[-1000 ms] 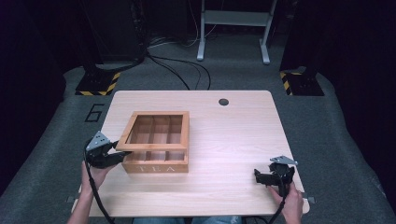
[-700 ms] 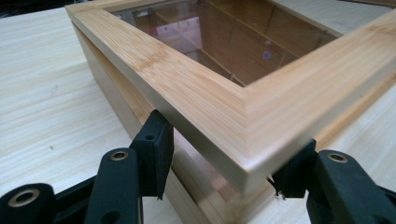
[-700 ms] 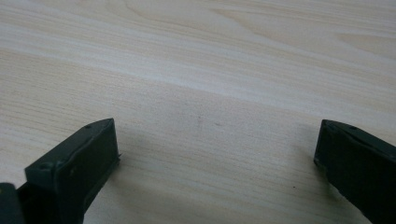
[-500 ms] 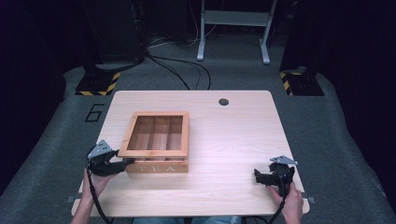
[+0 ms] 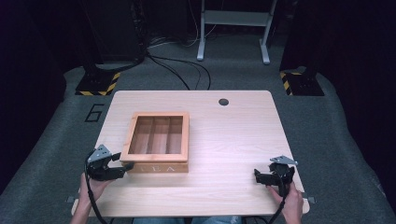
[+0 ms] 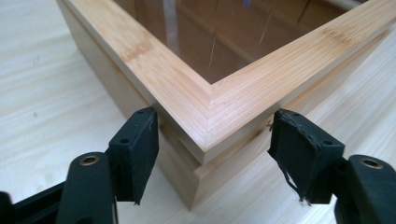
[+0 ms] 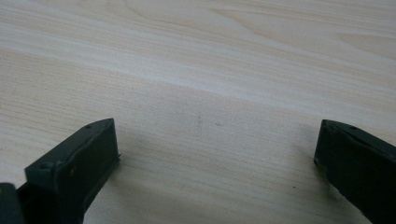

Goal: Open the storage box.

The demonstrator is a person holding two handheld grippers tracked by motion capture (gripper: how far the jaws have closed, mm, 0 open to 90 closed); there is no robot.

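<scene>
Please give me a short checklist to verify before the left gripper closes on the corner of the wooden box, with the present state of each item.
1. Left gripper open: ok, both jaws stand apart.
2. Corner of the wooden box sits between the jaws: ok, one jaw on each side of it.
3. Pads touching the wood: cannot tell; the left gripper view seems to show small gaps.
4. Box lid closed and flat: ok, the glass-topped frame lies level on the base.
5. Right gripper away from the box: ok, open over bare table near the front right corner.
6. Pad condition: not ok, one pad looks frayed at its edge.
</scene>
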